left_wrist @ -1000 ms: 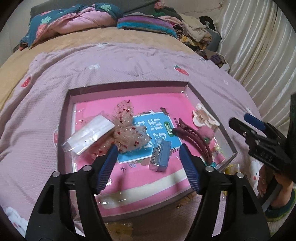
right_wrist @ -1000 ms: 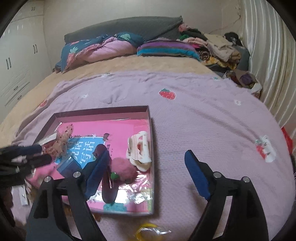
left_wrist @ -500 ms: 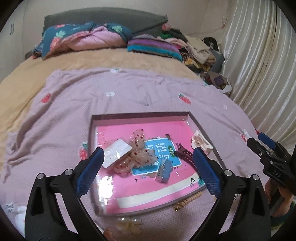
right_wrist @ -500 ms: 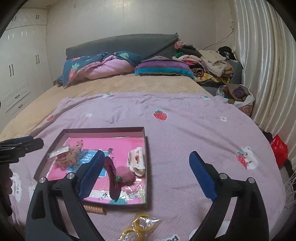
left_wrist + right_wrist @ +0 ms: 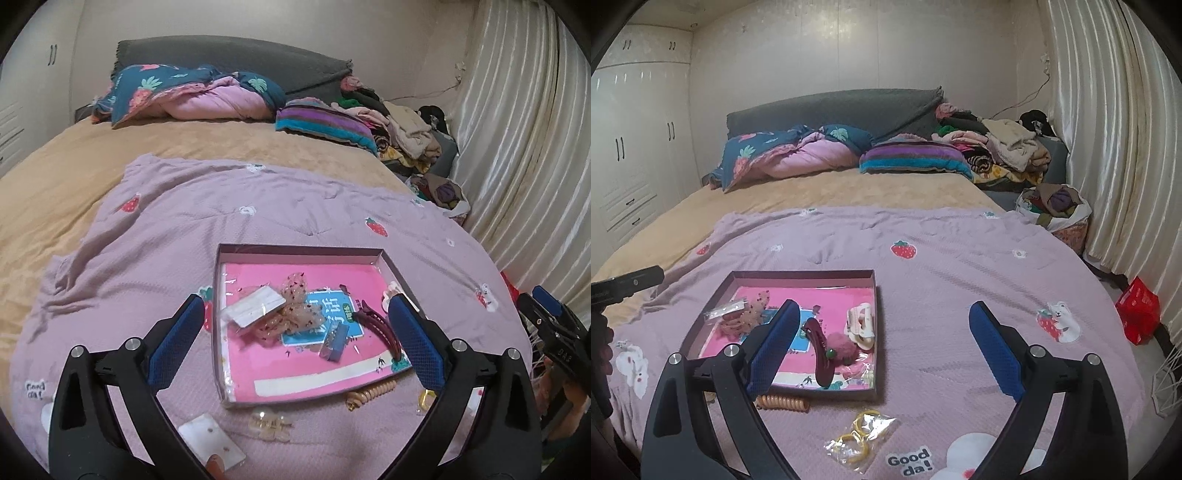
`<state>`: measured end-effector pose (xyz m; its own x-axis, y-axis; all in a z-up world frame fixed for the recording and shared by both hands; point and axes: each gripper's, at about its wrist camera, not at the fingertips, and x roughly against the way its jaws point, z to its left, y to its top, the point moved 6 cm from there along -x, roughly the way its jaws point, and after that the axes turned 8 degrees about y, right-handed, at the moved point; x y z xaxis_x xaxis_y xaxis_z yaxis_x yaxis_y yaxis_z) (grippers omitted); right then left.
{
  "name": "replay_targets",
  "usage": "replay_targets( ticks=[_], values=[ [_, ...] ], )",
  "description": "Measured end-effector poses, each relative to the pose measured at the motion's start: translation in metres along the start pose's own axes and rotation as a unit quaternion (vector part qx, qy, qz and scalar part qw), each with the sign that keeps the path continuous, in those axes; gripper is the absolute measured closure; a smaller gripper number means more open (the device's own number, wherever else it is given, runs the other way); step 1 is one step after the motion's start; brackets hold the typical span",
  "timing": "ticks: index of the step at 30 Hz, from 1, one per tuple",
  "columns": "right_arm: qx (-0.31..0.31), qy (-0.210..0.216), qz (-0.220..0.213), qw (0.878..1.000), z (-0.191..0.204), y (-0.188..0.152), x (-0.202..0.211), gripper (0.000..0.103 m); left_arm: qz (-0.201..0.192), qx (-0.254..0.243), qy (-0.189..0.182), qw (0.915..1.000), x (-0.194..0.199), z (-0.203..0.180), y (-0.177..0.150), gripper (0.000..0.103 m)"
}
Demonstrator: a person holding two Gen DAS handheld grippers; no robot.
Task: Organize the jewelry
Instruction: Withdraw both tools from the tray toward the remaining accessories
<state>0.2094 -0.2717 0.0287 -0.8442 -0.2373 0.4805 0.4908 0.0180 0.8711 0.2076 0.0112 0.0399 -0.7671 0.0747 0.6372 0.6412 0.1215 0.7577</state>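
Note:
A shallow box (image 5: 295,252) (image 5: 875,317) with a pink printed lining lies on the lilac blanket. In it are a dark red hair clip (image 5: 380,326) (image 5: 820,345), a sheer spotted bow (image 5: 291,314), a white card packet (image 5: 255,307), a small blue box (image 5: 334,343), a white claw clip (image 5: 860,323) and a pink pompom (image 5: 844,343). Outside its near edge lie an orange coil tie (image 5: 369,395) (image 5: 781,403), a clear clip (image 5: 267,421), an earring card (image 5: 210,443) and a bag of yellow hair ties (image 5: 858,437). My left gripper (image 5: 295,339) and right gripper (image 5: 882,350) are both open, empty and held above the bed.
Folded quilts and a striped pillow (image 5: 912,158) lie at the headboard, with piled clothes (image 5: 1004,147) at the far right. A curtain (image 5: 1115,129) hangs on the right and a wardrobe (image 5: 631,147) stands left. A red bag (image 5: 1137,310) lies on the floor.
Both grippers have pulled back and risen from the box, so it looks smaller and loose items on the blanket in front of it have come into view. Both stay open.

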Motion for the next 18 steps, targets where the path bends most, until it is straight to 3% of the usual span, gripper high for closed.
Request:
replay_targets(
  ticks=[18],
  values=[
    [0.014,0.024,0.018,0.999,0.015,-0.023,0.023,0.010,-0.008,0.005,0.037,0.9993,0.041,0.012,-0.033,0.010]
  ],
)
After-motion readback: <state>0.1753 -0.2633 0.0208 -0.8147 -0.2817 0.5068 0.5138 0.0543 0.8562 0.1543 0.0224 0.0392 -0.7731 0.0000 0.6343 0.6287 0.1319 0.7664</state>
